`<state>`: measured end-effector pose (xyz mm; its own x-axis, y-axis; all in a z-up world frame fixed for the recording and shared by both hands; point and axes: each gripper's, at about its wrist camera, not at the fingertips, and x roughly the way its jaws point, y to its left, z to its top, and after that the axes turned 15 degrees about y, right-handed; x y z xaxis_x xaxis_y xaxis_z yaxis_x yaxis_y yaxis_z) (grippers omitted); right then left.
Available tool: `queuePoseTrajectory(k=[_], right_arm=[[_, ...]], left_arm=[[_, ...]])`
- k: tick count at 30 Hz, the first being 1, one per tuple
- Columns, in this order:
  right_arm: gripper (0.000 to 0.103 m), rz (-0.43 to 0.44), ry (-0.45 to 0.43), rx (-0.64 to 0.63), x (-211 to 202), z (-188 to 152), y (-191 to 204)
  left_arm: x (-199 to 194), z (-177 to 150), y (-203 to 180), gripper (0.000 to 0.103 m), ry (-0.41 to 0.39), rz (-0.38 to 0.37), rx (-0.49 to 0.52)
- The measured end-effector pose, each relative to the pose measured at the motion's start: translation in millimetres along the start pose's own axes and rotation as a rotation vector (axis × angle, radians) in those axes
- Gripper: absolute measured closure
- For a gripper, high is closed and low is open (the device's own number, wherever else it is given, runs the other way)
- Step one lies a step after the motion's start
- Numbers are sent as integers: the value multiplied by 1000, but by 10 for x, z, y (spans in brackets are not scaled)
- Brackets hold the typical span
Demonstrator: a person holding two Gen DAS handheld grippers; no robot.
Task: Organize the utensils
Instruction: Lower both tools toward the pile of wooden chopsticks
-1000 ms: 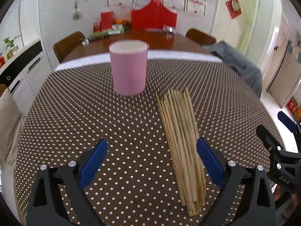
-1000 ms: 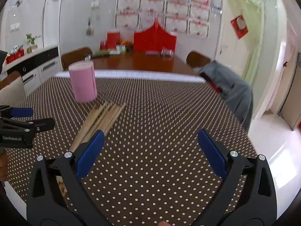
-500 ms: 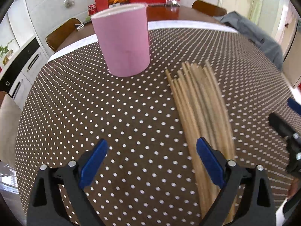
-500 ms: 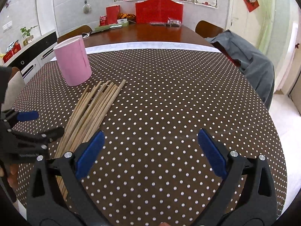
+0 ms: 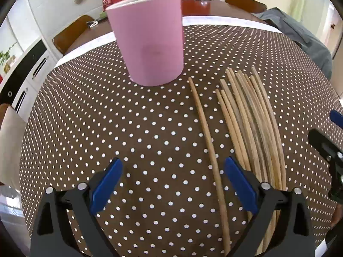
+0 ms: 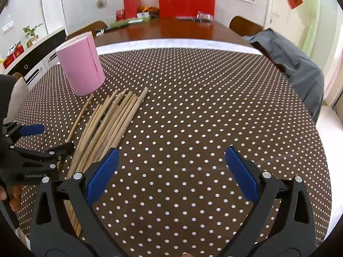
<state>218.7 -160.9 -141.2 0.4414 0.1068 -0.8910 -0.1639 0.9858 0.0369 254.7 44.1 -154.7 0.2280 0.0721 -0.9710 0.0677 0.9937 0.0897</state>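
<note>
- Left tool [image 5: 172, 184] gapes empty above the dotted desk [image 5: 128, 128]; one chopstick [image 5: 205, 132] lies seemingly apart from the bundle [image 5: 255, 128].
- Right tool [image 6: 171, 171] spread, empty.
- Pink cup [image 5: 148, 38] upright.

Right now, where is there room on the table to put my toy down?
Bare dotted tablecloth lies right of the bundle of wooden chopsticks, out to the table edge. A smaller patch sits in front of the pink round holder. Between holder and chopsticks it is crowded.
</note>
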Motion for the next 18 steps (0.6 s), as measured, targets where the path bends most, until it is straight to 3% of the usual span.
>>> queuePoseTrajectory(k=[4, 8, 18], right_arm=[[6, 35, 62, -18, 121, 89, 80], [6, -51, 90, -64, 258, 186, 213], [6, -54, 95, -63, 324, 300, 356]], left_arm=[[76, -21, 108, 8, 4, -57, -17], [116, -10, 203, 8, -5, -61, -21], [74, -206, 265, 8, -21, -59, -27]])
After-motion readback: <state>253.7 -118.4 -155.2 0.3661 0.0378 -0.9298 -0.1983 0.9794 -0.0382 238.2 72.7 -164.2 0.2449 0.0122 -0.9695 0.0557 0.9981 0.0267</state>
